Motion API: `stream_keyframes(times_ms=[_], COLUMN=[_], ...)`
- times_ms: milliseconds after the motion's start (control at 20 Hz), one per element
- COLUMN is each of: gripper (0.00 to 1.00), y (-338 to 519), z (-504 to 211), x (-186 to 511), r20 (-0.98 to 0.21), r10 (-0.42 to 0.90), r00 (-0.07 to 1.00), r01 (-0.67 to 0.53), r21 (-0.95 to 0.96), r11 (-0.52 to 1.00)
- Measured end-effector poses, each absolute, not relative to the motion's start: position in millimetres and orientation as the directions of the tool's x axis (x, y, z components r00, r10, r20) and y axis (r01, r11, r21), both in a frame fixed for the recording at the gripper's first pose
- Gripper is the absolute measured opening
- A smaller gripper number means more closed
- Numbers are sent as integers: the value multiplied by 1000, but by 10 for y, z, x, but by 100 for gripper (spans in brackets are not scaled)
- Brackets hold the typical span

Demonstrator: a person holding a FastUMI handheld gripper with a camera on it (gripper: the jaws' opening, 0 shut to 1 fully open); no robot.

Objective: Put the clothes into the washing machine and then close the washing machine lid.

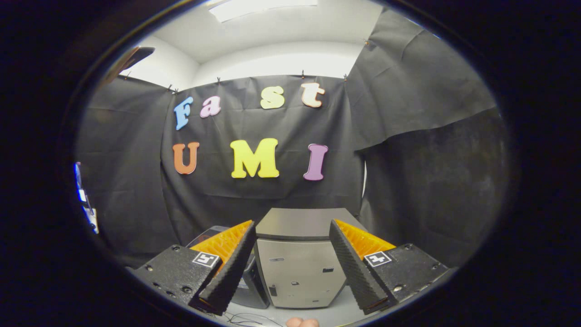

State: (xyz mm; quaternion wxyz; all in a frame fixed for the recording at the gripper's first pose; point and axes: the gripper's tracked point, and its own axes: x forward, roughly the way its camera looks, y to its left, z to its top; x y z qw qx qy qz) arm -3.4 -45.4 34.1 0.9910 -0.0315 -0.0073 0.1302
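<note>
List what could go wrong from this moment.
1. The gripper jaws stand open and hold nothing, with no clothes ahead of them, so loading may stall.
2. The grey box-shaped machine lies beyond the jaws; its lid state is hard to tell.
3. Thin cables on the white surface could snag.

You face a black cloth wall (254,190) clipped up along its top edge, with more black cloth (422,91) draped at the right, a white wall (281,61) above it, a bright ceiling light (258,7) overhead and a pale counter (345,311) below.
</note>
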Motion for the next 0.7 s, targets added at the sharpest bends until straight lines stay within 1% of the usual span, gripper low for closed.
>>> stream_keyframes(times_ms=[700], gripper=[100], y=[-451], z=[326], x=[20], r20=[2], r10=[257], r00=[966], r01=[-256], r21=[-79], r11=[963])
